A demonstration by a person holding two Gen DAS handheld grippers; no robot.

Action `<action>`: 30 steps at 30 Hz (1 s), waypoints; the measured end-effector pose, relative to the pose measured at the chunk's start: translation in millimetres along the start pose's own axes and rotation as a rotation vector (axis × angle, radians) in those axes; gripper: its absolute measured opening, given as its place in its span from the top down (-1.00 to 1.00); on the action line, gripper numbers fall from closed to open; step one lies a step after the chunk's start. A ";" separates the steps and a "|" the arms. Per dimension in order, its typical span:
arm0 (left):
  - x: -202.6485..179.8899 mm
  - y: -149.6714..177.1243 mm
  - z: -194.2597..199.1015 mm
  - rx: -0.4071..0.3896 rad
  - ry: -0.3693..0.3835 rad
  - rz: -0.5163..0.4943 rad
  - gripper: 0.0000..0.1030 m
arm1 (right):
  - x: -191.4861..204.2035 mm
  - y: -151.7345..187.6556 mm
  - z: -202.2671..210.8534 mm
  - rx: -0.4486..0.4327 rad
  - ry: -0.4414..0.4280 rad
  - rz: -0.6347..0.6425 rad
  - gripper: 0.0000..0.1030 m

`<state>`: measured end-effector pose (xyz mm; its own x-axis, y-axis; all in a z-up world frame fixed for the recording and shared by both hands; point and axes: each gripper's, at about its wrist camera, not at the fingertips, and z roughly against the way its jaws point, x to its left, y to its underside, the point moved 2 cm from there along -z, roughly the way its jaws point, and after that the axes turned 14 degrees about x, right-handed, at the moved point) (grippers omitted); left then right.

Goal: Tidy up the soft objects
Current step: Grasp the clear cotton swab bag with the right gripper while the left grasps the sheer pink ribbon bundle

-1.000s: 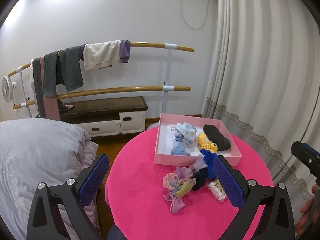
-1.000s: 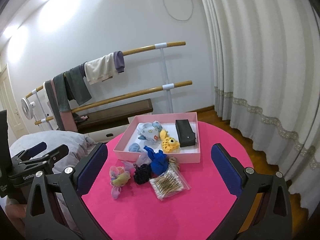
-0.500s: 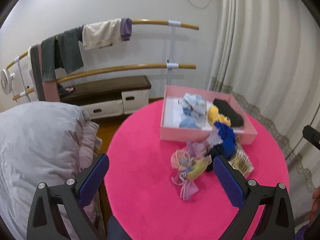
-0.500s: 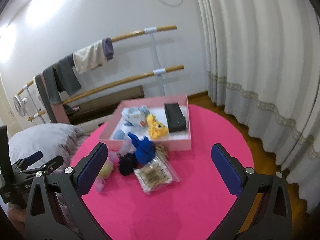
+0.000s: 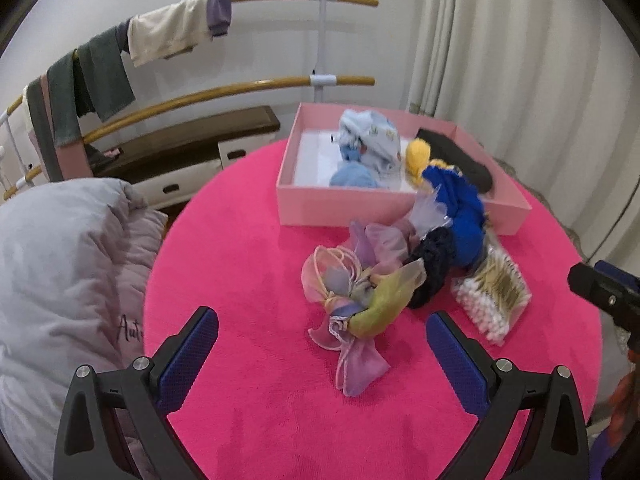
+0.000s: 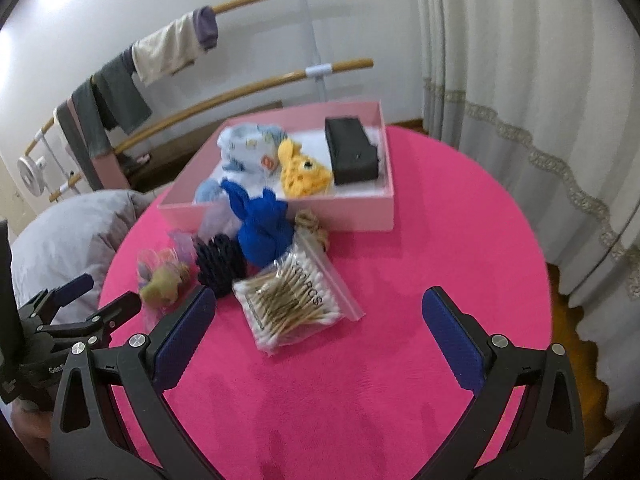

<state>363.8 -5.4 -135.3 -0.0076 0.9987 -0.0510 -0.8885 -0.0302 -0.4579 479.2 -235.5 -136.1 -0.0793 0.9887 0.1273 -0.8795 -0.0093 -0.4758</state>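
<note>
A pink box [image 5: 344,210] [image 6: 352,208] sits at the far side of a round pink table [image 5: 256,272] [image 6: 420,280]. Inside it lie a pale blue cloth bundle [image 5: 370,140] [image 6: 248,146], a yellow knitted toy [image 6: 304,170] and a black case [image 6: 350,150]. In front of the box lie a blue cloth [image 5: 464,208] [image 6: 262,226], a dark scrunchie [image 5: 434,268] [image 6: 218,262], pastel organza scrunchies [image 5: 360,292] [image 6: 162,276] and a bag of cotton swabs [image 5: 494,294] [image 6: 292,300]. My left gripper [image 5: 322,354] hangs open just short of the organza scrunchies. My right gripper [image 6: 316,332] is open above the swab bag's near edge.
A grey padded quilt [image 5: 60,264] lies left of the table. Behind stand two wooden rails with hanging clothes [image 5: 168,36], a low dark bench [image 5: 180,148] and white curtains [image 6: 520,60]. The other gripper [image 5: 604,292] shows at the right edge of the left wrist view.
Both grippers have come down and forward toward the table, so the pile of soft things looks larger and nearer. Nothing on the table has moved, and both grippers stay open.
</note>
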 end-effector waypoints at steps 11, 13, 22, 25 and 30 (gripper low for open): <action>4.3 -19.5 -60.5 0.048 -0.003 0.021 -1.00 | 8.5 -5.0 -49.8 0.120 -0.033 0.063 -1.00; 8.6 -22.4 -68.1 0.050 0.004 0.034 -1.00 | 11.1 -6.0 -57.3 0.136 -0.031 0.070 -1.00; 15.2 -38.4 -91.3 0.069 0.032 0.033 -0.77 | 20.0 -9.1 -88.6 0.166 -0.010 0.111 -1.00; 7.7 -42.1 -97.9 0.068 0.012 -0.002 -0.43 | 24.1 -8.3 -91.7 0.158 0.025 0.139 -1.00; 2.7 -45.2 -97.8 0.060 0.031 -0.029 0.15 | 22.2 -3.7 -84.8 0.136 0.083 0.141 -0.39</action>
<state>448.7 -5.4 -201.5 0.0316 0.9973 -0.0660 -0.9142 0.0021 -0.4053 520.6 -200.8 -205.3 -0.1723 0.9850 -0.0066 -0.9182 -0.1630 -0.3609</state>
